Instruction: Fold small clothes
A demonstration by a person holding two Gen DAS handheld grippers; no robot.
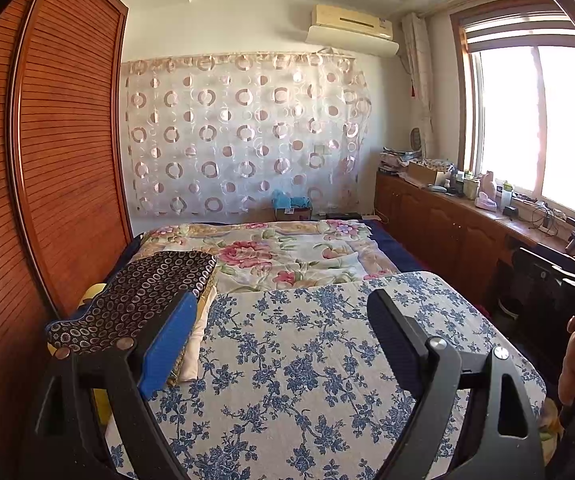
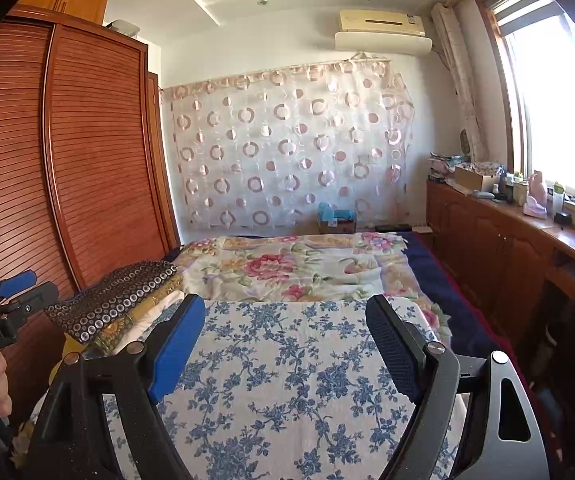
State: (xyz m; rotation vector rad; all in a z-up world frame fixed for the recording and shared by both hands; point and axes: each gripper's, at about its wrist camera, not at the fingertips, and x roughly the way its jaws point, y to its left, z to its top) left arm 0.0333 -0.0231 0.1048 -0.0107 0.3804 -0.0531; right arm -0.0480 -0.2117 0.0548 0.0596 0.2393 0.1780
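Observation:
A stack of folded clothes lies at the left of the bed, topped by a dark garment with small ring print (image 1: 143, 292) (image 2: 115, 300); yellow and white pieces (image 2: 139, 320) sit under it. A blue-flower cloth (image 1: 307, 360) (image 2: 287, 360) lies spread flat on the near part of the bed. My left gripper (image 1: 283, 316) is open and empty, held above this cloth, right of the stack. My right gripper (image 2: 287, 320) is open and empty above the same cloth. The left gripper (image 2: 11, 292) also shows at the left edge of the right wrist view.
A pink-flower quilt (image 1: 287, 256) covers the far bed. A wooden slatted wardrobe (image 1: 67, 140) stands close on the left. A wooden cabinet (image 1: 447, 232) with clutter runs under the window on the right. A circle-print curtain (image 1: 243, 132) hangs on the far wall.

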